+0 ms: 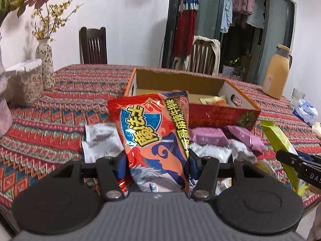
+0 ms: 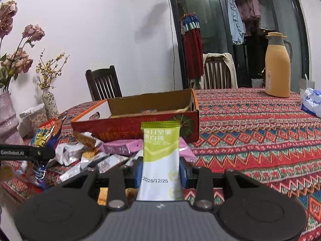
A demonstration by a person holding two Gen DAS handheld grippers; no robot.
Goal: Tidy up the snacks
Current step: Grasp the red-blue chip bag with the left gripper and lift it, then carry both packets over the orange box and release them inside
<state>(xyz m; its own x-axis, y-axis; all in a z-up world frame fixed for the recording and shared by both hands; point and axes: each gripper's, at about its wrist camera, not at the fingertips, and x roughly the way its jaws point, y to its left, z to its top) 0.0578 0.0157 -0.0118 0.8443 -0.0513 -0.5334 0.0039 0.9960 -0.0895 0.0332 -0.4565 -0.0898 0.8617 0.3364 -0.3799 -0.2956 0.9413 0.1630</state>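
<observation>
My left gripper (image 1: 156, 160) is shut on a red and orange snack bag (image 1: 154, 124) and holds it upright above the snack pile, in front of the open red cardboard box (image 1: 220, 114). My right gripper (image 2: 160, 168) is shut on a green and white nut bar packet (image 2: 160, 152), upright just in front of the box (image 2: 124, 128). The nut bar also shows in the left wrist view (image 1: 280, 140), and the red bag in the right wrist view (image 2: 45, 136). Purple packets (image 1: 208, 135) and silver packets (image 2: 70, 152) lie loose before the box.
The table carries a patterned red cloth (image 2: 250, 132). A tan thermos (image 2: 277, 66) and a tissue pack (image 2: 312, 100) stand at the right. Vases with flowers (image 1: 45, 62) and a clear container (image 1: 25, 82) stand at the left. Two wooden chairs (image 1: 93, 46) stand behind the table.
</observation>
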